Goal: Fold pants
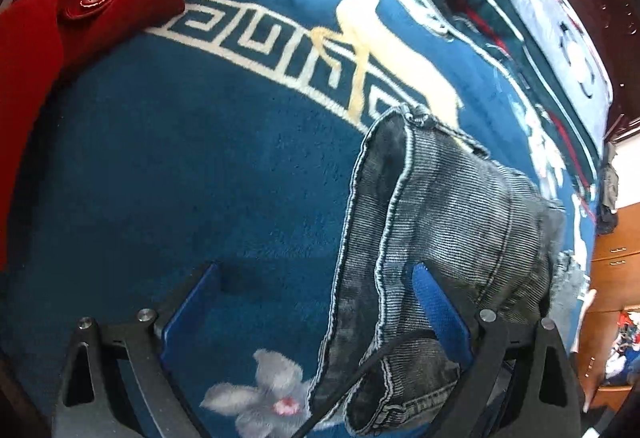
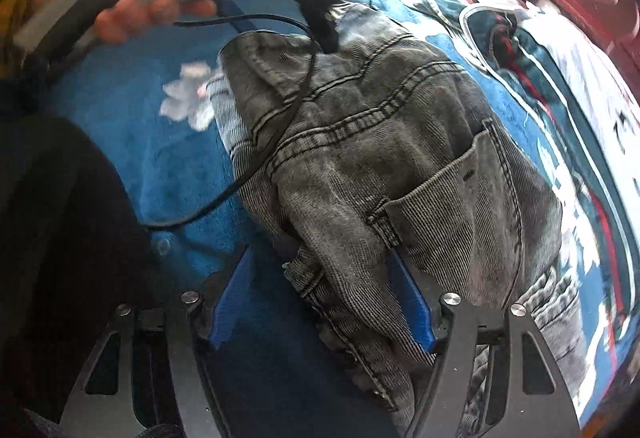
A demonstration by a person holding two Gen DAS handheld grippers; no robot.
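Left wrist view: left gripper [image 1: 316, 278] jaws wide, nothing clamped, grey jeans [image 1: 448, 222] lie bunched on a blue patterned blanket [image 1: 180, 166], hem under the right finger; red garment [image 1: 60, 10] top left. Right wrist view: right gripper [image 2: 320, 278] jaws wide, jeans [image 2: 380, 158] fold between them, not pinched; black cable [image 2: 280, 118] across the denim

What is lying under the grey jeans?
The jeans lie on a blue blanket with a white border pattern and flowers. Whatever is directly beneath the denim is covered and cannot be seen.
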